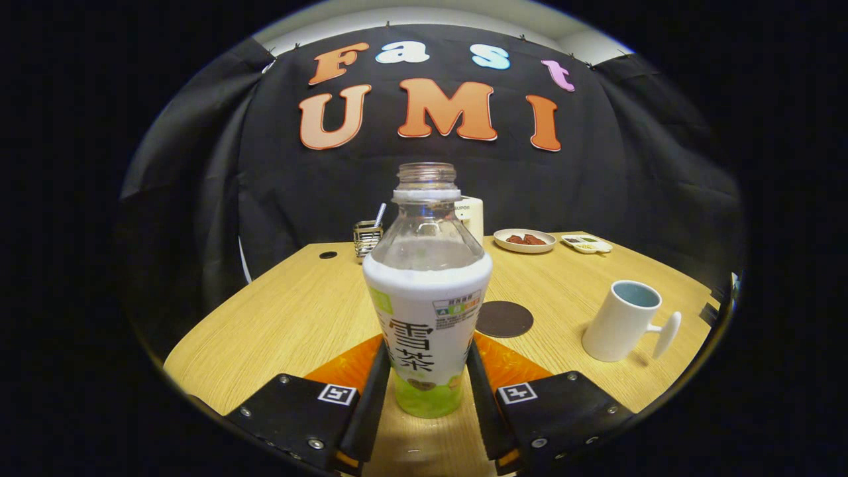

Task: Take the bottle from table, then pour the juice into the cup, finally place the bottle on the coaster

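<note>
An uncapped clear bottle [426, 291] with a white and green label stands upright on the wooden table [298, 318], right between my fingers. My gripper [426, 384] is shut on the bottle, one finger pressed against each side of its lower label. A round dark coaster [504, 318] lies flat just beyond the bottle, slightly to its right. A white cup [626, 321] with a pale blue inside stands farther right of the coaster, its handle pointing right.
At the back of the table stand a metal holder [367, 237] with a straw, a cream-coloured container [472, 216] behind the bottle, a plate of red food [525, 240] and a small divided dish [586, 244]. A dark hole [328, 254] marks the tabletop at the back left.
</note>
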`<state>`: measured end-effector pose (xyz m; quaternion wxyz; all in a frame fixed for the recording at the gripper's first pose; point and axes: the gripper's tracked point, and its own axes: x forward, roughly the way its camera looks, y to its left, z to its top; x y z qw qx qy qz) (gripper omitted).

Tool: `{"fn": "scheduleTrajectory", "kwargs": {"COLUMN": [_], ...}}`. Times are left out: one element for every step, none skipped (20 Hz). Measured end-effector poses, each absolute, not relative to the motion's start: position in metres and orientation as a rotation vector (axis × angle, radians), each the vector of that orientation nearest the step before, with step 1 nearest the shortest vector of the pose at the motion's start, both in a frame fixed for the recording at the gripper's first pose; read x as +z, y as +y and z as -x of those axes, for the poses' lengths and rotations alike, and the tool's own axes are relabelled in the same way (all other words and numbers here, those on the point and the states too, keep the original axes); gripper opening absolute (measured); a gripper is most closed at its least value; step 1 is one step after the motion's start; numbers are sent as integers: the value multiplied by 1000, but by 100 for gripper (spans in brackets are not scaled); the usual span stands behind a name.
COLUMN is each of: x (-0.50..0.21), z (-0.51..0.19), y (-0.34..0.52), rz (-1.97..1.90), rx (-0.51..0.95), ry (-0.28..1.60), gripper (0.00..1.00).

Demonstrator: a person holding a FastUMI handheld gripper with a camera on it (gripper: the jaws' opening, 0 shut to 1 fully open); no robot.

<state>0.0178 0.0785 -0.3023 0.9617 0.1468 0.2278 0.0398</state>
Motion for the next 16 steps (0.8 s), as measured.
{"fn": "scheduleTrajectory", "kwargs": {"x": [-302, -304, -304, -303, -300, -296, -293, -289, -285, -283, -281, -278, -273, -267, -262, -259], "z": [-18, -18, -19, -20, -21, -22, -22, -22, -26, -28, -30, -29, -31, -33, -36, -39], "y": [79, 78, 77, 78, 79, 78, 75, 73, 70, 65, 61, 58, 56, 54, 52, 50], "rz": [-301, -308, -328, -366, -414, -465, -517, -565, -606, -637, -666, -695, -736, -782, -827, -869], "rx": [91, 92, 95, 110, 120, 126, 131, 133, 134, 133, 130, 134, 138, 146, 150, 150], "ry": [465, 471, 478, 483, 478, 471, 462, 449, 439, 433, 428, 424, 418, 400, 386, 376], "gripper": [61, 59, 58, 58, 58, 58, 58, 58, 58, 58, 58, 58, 58, 58, 58, 58]}}
